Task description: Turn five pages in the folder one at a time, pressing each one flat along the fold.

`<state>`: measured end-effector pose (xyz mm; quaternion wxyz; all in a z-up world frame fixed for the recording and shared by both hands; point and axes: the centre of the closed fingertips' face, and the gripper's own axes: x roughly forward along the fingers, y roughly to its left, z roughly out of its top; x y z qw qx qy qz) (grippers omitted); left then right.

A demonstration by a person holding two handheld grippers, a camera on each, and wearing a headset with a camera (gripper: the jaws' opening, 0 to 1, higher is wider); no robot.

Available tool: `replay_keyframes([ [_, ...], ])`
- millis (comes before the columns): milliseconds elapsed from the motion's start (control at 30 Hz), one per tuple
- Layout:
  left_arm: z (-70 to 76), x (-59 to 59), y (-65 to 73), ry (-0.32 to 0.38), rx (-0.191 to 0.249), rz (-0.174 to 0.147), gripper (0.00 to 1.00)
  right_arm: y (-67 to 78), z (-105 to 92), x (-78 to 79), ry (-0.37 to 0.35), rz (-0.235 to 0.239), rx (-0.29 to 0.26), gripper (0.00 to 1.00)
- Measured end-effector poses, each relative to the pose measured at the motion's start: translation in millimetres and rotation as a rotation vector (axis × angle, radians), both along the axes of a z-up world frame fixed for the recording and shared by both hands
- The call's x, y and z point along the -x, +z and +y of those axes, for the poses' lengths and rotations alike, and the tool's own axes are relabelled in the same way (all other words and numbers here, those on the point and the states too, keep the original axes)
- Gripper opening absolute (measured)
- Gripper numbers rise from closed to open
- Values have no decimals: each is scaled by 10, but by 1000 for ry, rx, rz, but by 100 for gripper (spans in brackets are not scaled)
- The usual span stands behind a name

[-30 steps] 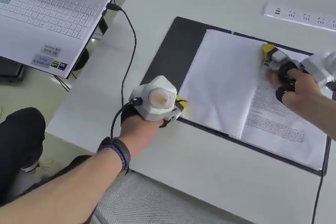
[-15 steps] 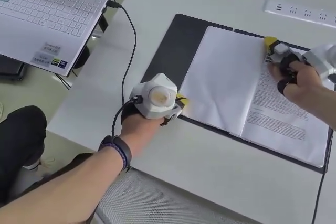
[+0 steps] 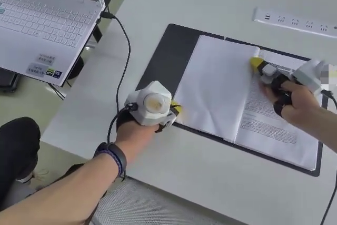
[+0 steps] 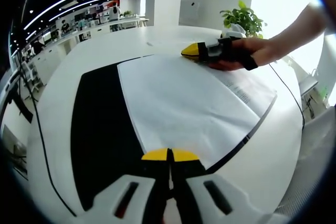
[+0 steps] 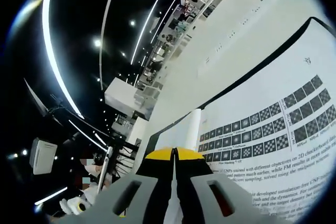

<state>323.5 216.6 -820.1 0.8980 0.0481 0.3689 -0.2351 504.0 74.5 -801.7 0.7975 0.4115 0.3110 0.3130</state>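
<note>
**Fold [image 3: 243, 104] running nearward from the right gripper [image 3: 256, 64]**

The folder [image 3: 167, 59] is lying open on the table [image 3: 210, 3], its fold stretching from far to near. The right gripper, jaws together, is sitting on the paper at the fold's far end. The left gripper [image 3: 175, 110], jaws likewise together, is resting well aside at the near-left edge.

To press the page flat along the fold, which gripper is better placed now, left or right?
Right, probably. The right gripper sits at the fold of the open black folder, between the blank white page and the printed page. The left gripper is at the folder's near edge, away from the fold.
</note>
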Motion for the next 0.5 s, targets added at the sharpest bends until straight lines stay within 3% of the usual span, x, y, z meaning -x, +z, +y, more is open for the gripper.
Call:
replay_keyframes([
  [500, -21, 14, 2, 3, 10, 4, 0, -20, 36, 577, 96, 1, -1, 0],
])
